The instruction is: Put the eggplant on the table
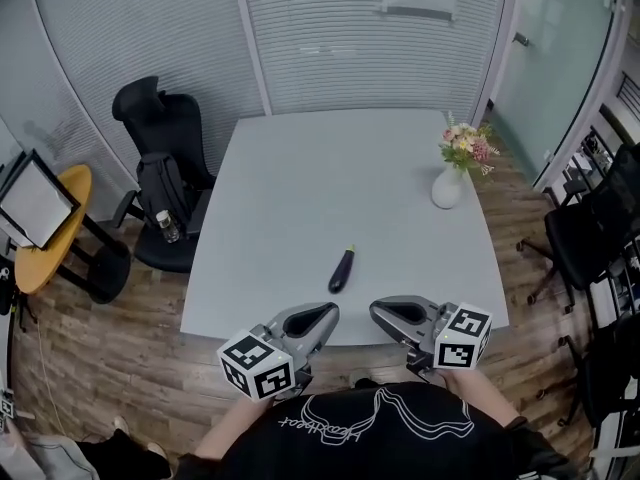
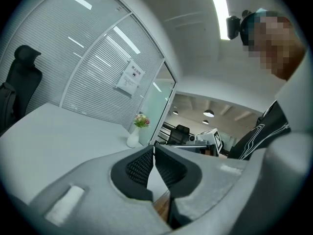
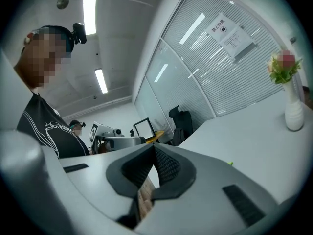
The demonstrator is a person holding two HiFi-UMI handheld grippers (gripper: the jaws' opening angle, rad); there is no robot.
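Fingers (image 2: 139, 166) pressed together, nothing between them, on left gripper (image 1: 333, 312) and right gripper (image 1: 376, 310), both at the near edge of the table (image 1: 290, 178); eggplant (image 1: 341, 270) lies just inside that edge, wide tabletop stretching beyond.

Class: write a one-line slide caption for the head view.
An eggplant lies on the grey table, left gripper and right gripper shut at its near edge, flower vase at right.

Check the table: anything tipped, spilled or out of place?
Nothing stands out. The eggplant lies flat on the table, near the front edge but fully on it. The vase of flowers stands upright, with nothing spilled. The left gripper and right gripper are shut, with nothing between the jaws.
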